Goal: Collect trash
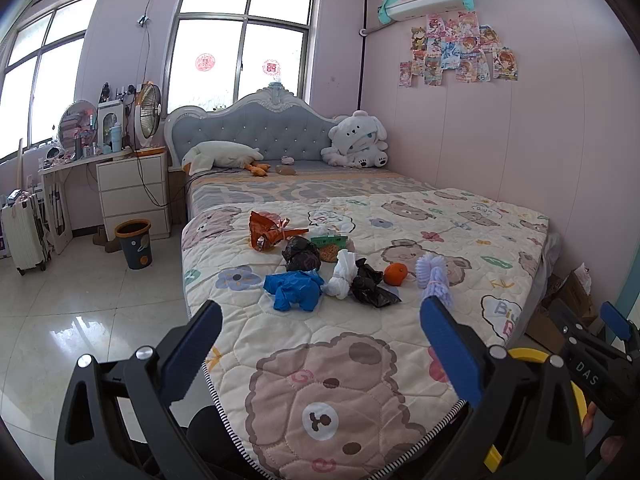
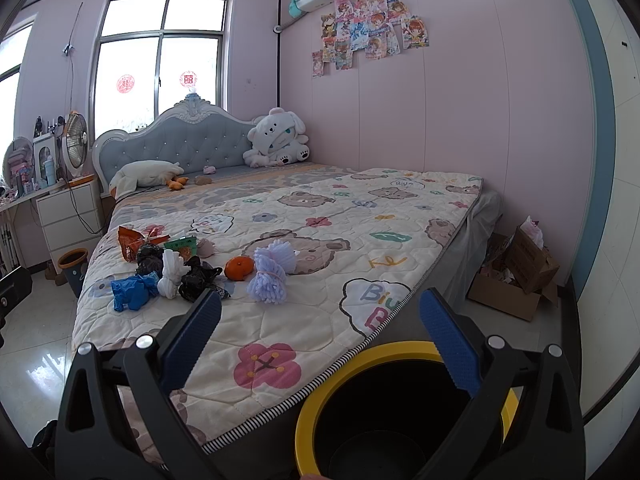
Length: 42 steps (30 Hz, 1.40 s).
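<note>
Left gripper (image 1: pixel 320 344): we find the jaws spread wide and holding nothing. It hovers off the foot edge of the bed (image 1: pixel 400 360), level and pointed up the quilt toward the litter.

Right gripper (image 2: pixel 320 344): likewise wide open and empty. It hangs over the yellow-rimmed bin (image 2: pixel 304 420) at the foot corner on the wall side, tilted slightly down.

Trash cluster: we record the items bunched near the window-side edge of the bed, about midway up its length: blue bag (image 1: pixel 294 289), white bag (image 1: pixel 340 276), two crumpled black bags (image 1: pixel 370 285), orange snack wrapper (image 1: pixel 266 232), green packet (image 1: pixel 328 243), an orange fruit (image 1: pixel 395 273) and a lilac yarn bundle (image 1: pixel 434 278). Several touch or overlap; the fruit and yarn lie just beside the rest.

Reason for placement: in our judgement the bin sits close under the foot corner so that each piece can be carried a short way and dropped in.

Second bin (image 1: pixel 134 243): stands on the floor beside the bedside drawers, well apart from both grippers.

Stage: we judge collection not yet begun; no item is gripped.

Next move: a forward reach to the nearest piece, likely the blue bag.
</note>
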Motion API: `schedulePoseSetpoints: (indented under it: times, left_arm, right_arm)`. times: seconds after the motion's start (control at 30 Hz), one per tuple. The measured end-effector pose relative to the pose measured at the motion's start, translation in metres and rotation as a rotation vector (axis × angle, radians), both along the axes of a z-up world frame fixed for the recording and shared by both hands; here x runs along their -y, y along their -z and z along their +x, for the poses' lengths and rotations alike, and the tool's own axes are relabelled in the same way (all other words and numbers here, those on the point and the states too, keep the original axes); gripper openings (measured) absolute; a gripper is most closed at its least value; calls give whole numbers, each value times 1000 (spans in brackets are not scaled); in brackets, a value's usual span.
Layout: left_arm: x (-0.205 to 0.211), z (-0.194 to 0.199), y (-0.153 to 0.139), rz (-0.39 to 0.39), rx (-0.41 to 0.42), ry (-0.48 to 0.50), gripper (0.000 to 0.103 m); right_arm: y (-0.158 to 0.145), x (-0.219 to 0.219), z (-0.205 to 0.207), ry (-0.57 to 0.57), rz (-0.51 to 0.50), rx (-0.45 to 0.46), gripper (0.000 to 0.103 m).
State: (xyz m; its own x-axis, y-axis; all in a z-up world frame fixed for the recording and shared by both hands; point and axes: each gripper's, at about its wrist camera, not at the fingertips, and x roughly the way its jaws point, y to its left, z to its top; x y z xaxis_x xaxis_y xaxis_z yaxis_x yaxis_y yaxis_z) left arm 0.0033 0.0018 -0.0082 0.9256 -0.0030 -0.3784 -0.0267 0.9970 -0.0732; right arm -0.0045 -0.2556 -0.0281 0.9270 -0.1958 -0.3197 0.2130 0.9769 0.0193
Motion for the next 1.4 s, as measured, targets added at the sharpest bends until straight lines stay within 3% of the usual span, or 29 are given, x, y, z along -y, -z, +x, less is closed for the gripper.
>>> schedulePoseSetpoints:
  times: [1.4]
  left_arm:
    - [2, 0, 7, 0, -5, -1, 96]
  right_arm:
    - [8, 3, 1, 4, 4, -19, 95]
